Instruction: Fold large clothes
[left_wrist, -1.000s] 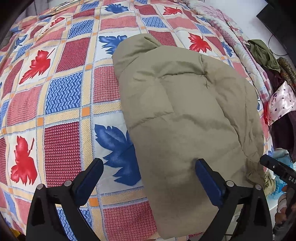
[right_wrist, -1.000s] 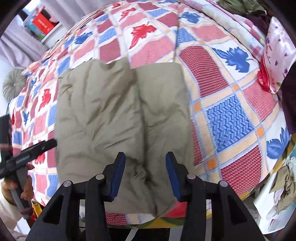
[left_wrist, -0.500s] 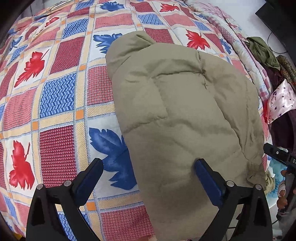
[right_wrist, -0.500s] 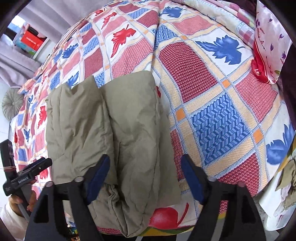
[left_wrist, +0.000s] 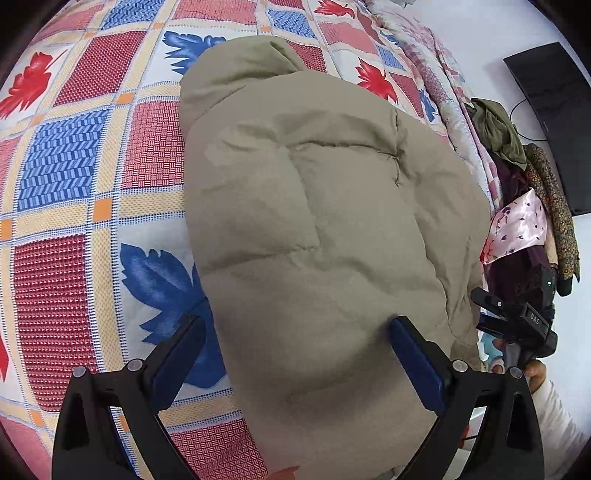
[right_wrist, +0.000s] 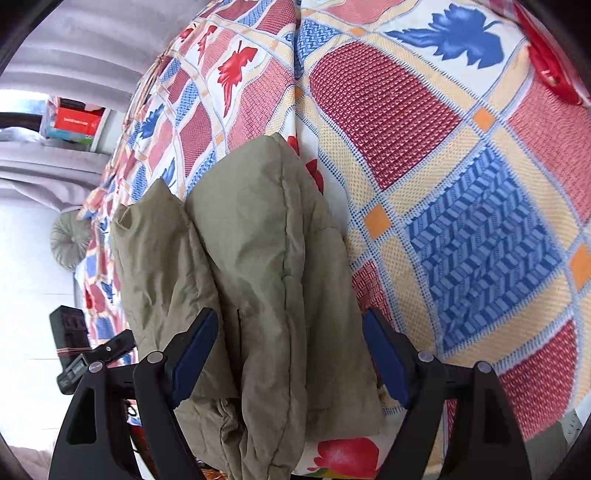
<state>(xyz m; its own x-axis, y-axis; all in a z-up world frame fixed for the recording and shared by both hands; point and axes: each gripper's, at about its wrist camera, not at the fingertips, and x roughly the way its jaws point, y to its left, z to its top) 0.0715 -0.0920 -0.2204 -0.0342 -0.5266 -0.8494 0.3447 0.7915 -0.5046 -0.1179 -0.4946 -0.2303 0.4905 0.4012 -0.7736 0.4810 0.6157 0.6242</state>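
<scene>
So the left claw (left_wrist: 297, 354) is spread wide over the near end of the puffy khaki jacket (left_wrist: 325, 221), which is folded up into a thick bundle on the bed (left_wrist: 66, 173) with that loud red and blue leaf bedspread. One blue pad sits out over the bedspread, the other over the jacket fabric, and neither is pinching anything. Over at the right edge of that view there's a heap of clothes (left_wrist: 517, 177) beside the bed, plus the other claw in the person's hand. From the right wrist, the right claw (right_wrist: 290, 354) has just been opening and now straddles the jacket's folded end near the bed edge, fabric between the pads but not squeezed.
</scene>
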